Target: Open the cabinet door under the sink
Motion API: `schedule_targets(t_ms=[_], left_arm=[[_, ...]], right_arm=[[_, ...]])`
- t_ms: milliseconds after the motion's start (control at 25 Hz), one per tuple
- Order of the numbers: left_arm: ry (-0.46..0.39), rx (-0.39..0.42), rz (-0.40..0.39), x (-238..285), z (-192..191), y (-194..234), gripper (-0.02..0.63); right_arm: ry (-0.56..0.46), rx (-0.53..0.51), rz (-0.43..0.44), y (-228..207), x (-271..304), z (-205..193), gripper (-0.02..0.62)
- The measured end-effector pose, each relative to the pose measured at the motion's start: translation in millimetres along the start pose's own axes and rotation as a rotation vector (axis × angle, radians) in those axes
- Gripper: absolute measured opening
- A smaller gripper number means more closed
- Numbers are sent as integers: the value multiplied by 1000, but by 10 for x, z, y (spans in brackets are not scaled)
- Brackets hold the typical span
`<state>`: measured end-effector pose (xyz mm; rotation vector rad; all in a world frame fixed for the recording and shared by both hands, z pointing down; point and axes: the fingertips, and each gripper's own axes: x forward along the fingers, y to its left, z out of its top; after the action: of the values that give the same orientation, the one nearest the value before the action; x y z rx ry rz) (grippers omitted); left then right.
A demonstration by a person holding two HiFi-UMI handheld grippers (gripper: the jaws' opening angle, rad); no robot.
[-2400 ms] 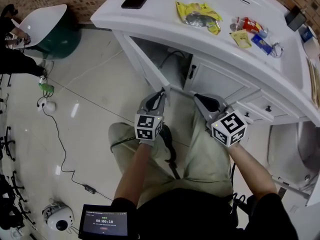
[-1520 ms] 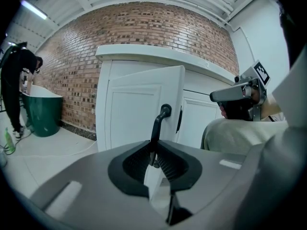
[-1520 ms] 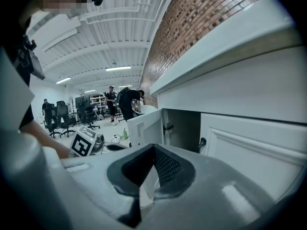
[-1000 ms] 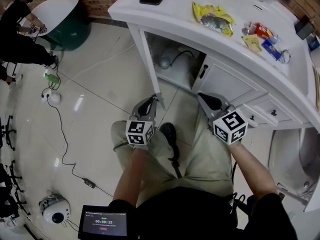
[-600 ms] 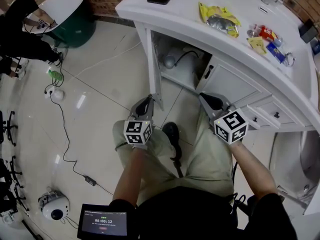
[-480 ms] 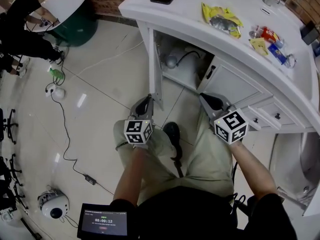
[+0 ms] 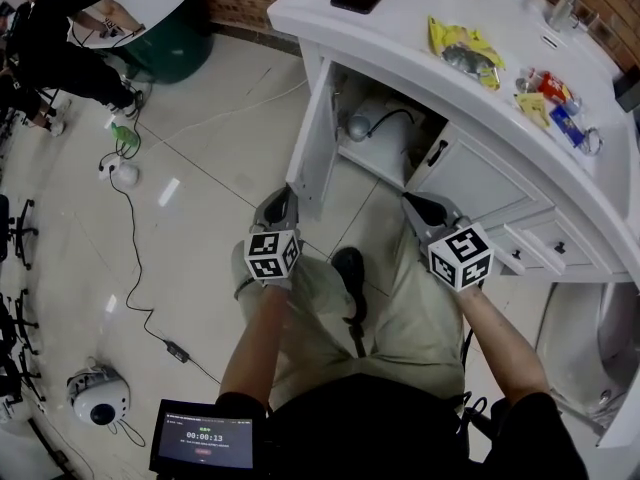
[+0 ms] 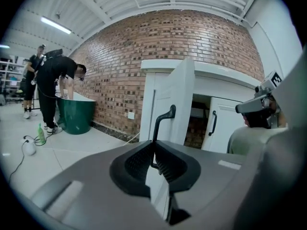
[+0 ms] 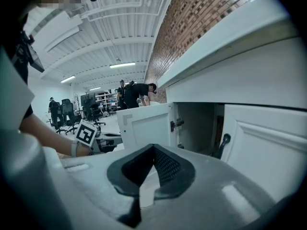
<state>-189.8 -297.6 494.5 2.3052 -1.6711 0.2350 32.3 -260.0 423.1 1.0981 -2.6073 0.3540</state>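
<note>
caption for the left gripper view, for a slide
Left gripper, fingers just closing on the handle between them, holds the cabinet door open.

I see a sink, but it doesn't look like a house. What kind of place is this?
Probably a workshop or lab with a pretend bathroom: a white sink cabinet against a brick wall, yet office chairs under a bare warehouse-style ceiling.

Industrial lab: brick wall [image 8: 192, 37], mock vanity [image 7: 400, 23]

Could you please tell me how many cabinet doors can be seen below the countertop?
2: the open door, swung out at the left, and the closed door just right of it. More doors may be hidden beyond the drawers.
</note>
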Motion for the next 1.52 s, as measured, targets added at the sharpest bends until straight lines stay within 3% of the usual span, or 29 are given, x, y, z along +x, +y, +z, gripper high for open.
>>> schedule_targets(t_ms=[480, 720, 880, 960, 1040, 1360, 1520], left_arm=[[-1, 6, -22, 8, 78, 350, 42], [17, 31, -20, 20, 115, 599, 112], [28, 43, -28, 18, 129, 637, 124], [20, 43, -30, -21, 147, 648, 103], [3, 32, -30, -92, 172, 663, 1], [-11, 67, -82, -330, 179, 382, 3], [-55, 65, -112, -434, 362, 113, 5]], right_arm=[[15, 0, -8, -36, 32, -30, -9], [15, 4, -6, -39, 29, -28, -9], [14, 7, -8, -52, 23, -29, -9], [11, 10, -6, -54, 23, -23, -9], [4, 14, -5, -66, 11, -8, -9], [14, 26, -11, -90, -11, -17, -9], [12, 29, -16, -107, -56, 7, -9]])
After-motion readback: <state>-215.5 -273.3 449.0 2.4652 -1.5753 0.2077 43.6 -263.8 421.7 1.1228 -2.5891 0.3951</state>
